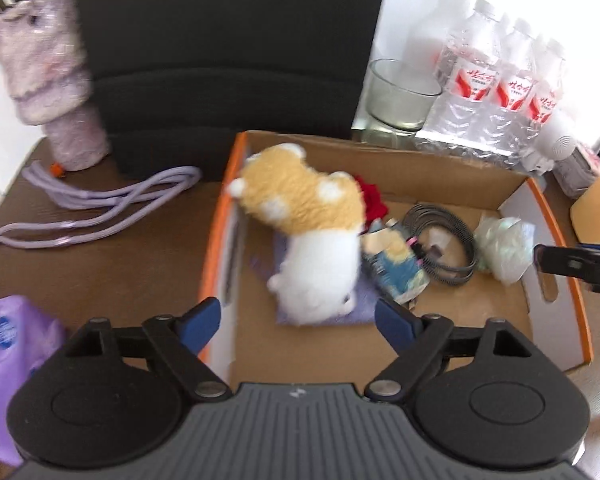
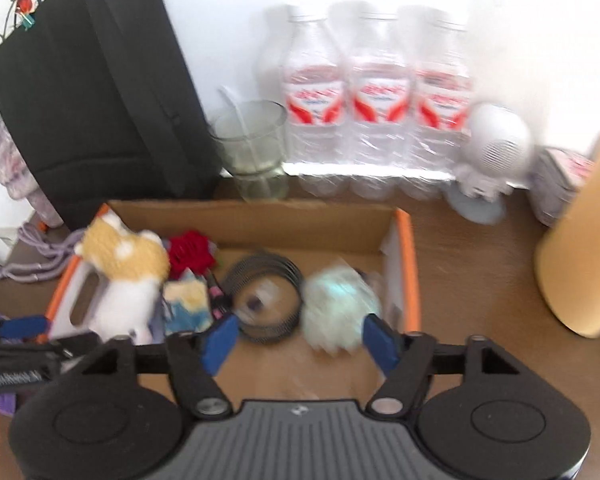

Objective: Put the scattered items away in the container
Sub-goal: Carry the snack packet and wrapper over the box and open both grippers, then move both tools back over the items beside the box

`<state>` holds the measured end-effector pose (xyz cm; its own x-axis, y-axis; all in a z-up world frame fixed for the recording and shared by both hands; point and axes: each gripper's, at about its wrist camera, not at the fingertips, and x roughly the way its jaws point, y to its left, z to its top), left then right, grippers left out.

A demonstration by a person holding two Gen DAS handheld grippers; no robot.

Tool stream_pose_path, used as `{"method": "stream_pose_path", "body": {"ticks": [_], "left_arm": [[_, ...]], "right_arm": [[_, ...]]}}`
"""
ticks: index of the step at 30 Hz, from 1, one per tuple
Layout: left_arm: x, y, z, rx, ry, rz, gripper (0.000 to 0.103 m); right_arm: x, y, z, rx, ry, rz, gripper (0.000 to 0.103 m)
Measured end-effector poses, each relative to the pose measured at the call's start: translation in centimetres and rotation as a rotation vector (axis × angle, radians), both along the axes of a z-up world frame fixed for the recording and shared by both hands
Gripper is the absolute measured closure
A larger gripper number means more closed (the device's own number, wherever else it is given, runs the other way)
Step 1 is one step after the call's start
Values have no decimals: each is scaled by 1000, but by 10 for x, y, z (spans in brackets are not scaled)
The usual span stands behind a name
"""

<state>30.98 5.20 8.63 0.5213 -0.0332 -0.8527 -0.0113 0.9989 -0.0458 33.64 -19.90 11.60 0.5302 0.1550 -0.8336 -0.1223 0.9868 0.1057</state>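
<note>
An open cardboard box with orange edges (image 1: 452,308) (image 2: 410,264) sits on the brown table. In it lie a tan and white plush dog (image 1: 312,224) (image 2: 124,276), a red cloth (image 1: 374,198) (image 2: 190,254), a blue and yellow packet (image 1: 396,268) (image 2: 188,304), a coiled black cable (image 1: 444,244) (image 2: 266,300) and a pale green crumpled bag (image 1: 504,248) (image 2: 340,312). My left gripper (image 1: 298,320) is open and empty above the box's near left part, over the plush. My right gripper (image 2: 300,344) is open and empty just above the green bag.
A lilac cord (image 1: 96,208) and a fuzzy lilac pouch (image 1: 56,80) lie left of the box. A purple tissue pack (image 1: 8,348) is at the near left. A black bag (image 2: 96,92), a glass (image 2: 252,148), water bottles (image 2: 376,104) and a white fan (image 2: 496,148) stand behind.
</note>
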Motion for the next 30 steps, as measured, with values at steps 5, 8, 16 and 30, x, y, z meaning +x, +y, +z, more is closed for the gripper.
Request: {"method": "stream_pose_path", "body": {"ticks": [5,8,16,30], "left_arm": [[-34,8,19,1,-59,77,7],[-73,-3,33,35,-272,97,1],[-161,-22,32,72,-705,-32,0],[-243,-31,0,141,-644,-69,0]], "right_arm": [[-33,-18,13,-14,-15,-48,21],[-58,-10,9,-5,-18,-16,17],[-151,16,4,-24,-530,98,15],[-224,0,-7,43,-594,21,12]]}}
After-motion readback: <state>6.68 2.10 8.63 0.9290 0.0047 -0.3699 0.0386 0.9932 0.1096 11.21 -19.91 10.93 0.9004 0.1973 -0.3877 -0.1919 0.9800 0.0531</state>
